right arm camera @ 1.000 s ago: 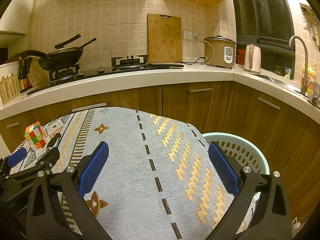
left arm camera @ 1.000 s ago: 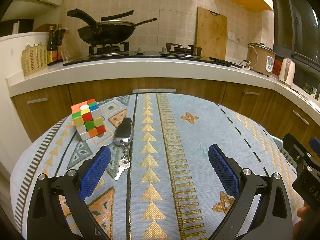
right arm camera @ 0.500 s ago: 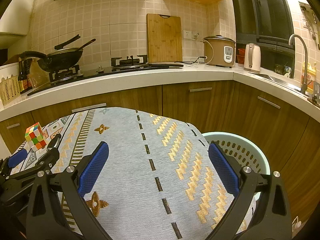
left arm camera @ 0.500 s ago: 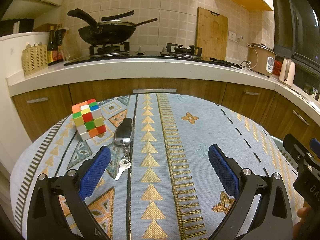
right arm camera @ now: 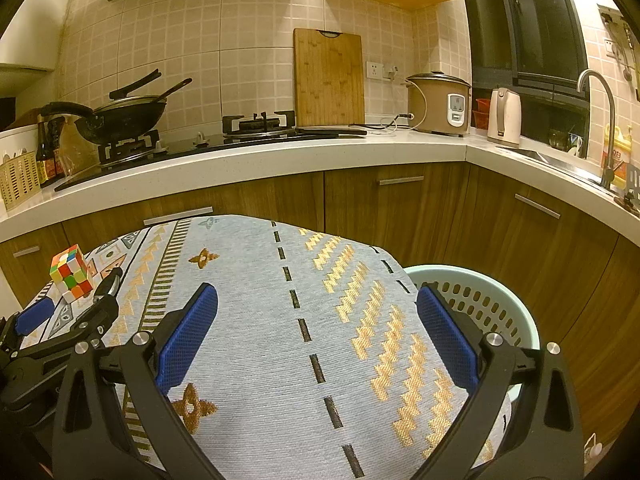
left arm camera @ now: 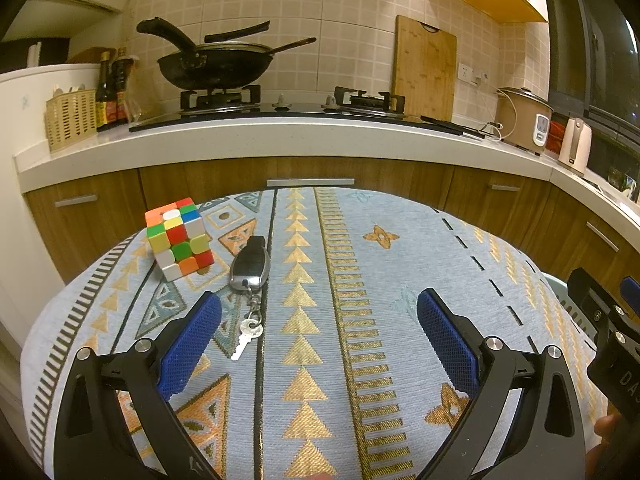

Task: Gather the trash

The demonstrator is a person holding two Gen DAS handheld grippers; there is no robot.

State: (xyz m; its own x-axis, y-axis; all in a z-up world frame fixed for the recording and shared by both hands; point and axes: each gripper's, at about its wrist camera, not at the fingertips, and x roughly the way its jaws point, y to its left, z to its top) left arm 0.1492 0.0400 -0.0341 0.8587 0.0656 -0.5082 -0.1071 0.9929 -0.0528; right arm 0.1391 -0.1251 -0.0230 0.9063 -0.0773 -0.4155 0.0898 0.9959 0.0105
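Observation:
A patterned light-blue tablecloth (left arm camera: 400, 280) covers the table. A colourful puzzle cube (left arm camera: 178, 239) and a black car key with a key ring (left arm camera: 249, 270) lie at its left; the cube also shows in the right wrist view (right arm camera: 71, 273). A pale green perforated basket (right arm camera: 480, 300) stands off the table's right edge. My left gripper (left arm camera: 318, 322) is open and empty, just behind the key. My right gripper (right arm camera: 316, 312) is open and empty over the cloth, its right finger in front of the basket. No loose trash shows on the cloth.
A kitchen counter (left arm camera: 320, 136) with wooden cabinets runs behind the table, bearing a wok on a stove (left arm camera: 216, 66), a cutting board (right arm camera: 329, 76), a rice cooker (right arm camera: 438, 102) and a kettle (right arm camera: 504, 118). The other gripper shows at each view's edge.

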